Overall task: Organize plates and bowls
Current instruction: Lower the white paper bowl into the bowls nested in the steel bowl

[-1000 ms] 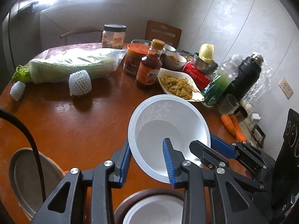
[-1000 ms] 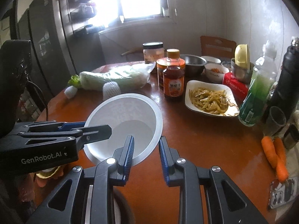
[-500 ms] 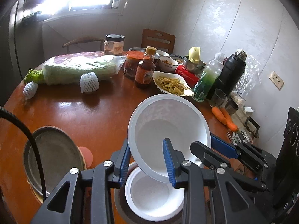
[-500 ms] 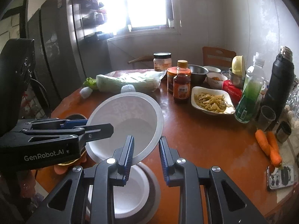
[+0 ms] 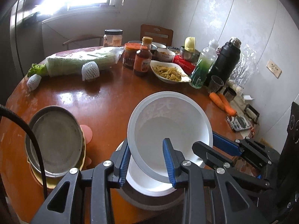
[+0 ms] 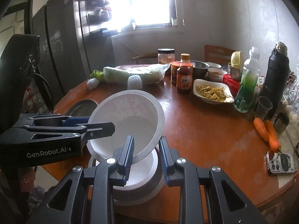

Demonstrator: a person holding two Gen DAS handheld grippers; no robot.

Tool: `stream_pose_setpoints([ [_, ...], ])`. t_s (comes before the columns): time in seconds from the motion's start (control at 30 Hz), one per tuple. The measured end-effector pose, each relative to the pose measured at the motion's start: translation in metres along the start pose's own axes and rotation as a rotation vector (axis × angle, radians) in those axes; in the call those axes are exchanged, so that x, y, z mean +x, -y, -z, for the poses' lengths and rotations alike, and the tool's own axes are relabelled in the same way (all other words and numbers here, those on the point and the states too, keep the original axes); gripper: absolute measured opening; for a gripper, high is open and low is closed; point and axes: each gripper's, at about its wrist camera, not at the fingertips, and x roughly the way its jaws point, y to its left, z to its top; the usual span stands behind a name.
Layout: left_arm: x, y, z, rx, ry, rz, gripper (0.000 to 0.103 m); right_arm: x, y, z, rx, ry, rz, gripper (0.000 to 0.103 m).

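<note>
A white bowl point(image 5: 170, 127) point(image 6: 127, 115) hangs tilted in the air, held at its rim from two sides. My left gripper point(image 5: 146, 145) point(image 6: 101, 123) is shut on its near-left wall, one finger inside and one outside. On the opposite wall my right gripper point(image 6: 146, 139) point(image 5: 205, 141) is shut the same way. Directly below, a second white bowl point(image 5: 149, 184) point(image 6: 142, 169) sits nested in a grey bowl point(image 5: 149, 201) point(image 6: 149, 190) near the table's front edge. To the left, a metal plate point(image 5: 56, 140) point(image 6: 82, 104) rests on a yellow dish point(image 5: 56, 183).
The round brown table point(image 5: 104, 100) carries a wrapped cabbage point(image 5: 80, 63), sauce bottles point(image 5: 143, 59), a dish of food point(image 5: 170, 72), a green bottle point(image 5: 202, 69), a black flask point(image 5: 226, 61), carrots point(image 5: 222, 104) and a phone point(image 6: 282, 162).
Both grippers have drawn back together toward the table's near edge, carrying the white bowl. It now hangs over the nested white bowl, and the metal plate has come fully into view.
</note>
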Motion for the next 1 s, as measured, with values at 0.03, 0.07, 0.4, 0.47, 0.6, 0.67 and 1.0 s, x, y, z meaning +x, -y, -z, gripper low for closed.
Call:
stream_pose_setpoints([
  [0.03,0.000,0.000,0.003,0.002,-0.003,-0.002,0.034,0.000,0.000,0.001,0.000,-0.002,0.000,0.028],
  [0.07,0.000,0.000,0.005,0.003,-0.005,-0.003,0.034,-0.001,-0.001,0.004,0.000,-0.002,-0.002,0.028],
  [0.4,0.004,0.001,0.024,0.020,-0.022,-0.025,0.034,-0.001,-0.008,0.024,-0.003,-0.024,-0.004,0.029],
  [0.47,0.004,0.001,0.027,0.022,-0.024,-0.029,0.034,0.000,-0.009,0.026,-0.003,-0.029,-0.003,0.029],
  [0.6,0.004,0.001,0.031,0.025,-0.027,-0.027,0.034,0.000,-0.010,0.029,0.001,-0.033,-0.003,0.029],
  [0.67,0.004,0.001,0.031,0.027,-0.028,-0.030,0.034,0.001,-0.010,0.031,0.001,-0.036,-0.003,0.029],
  [1.0,0.007,0.001,0.036,0.028,-0.040,-0.034,0.034,0.002,-0.012,0.035,0.000,-0.044,-0.001,0.029],
])
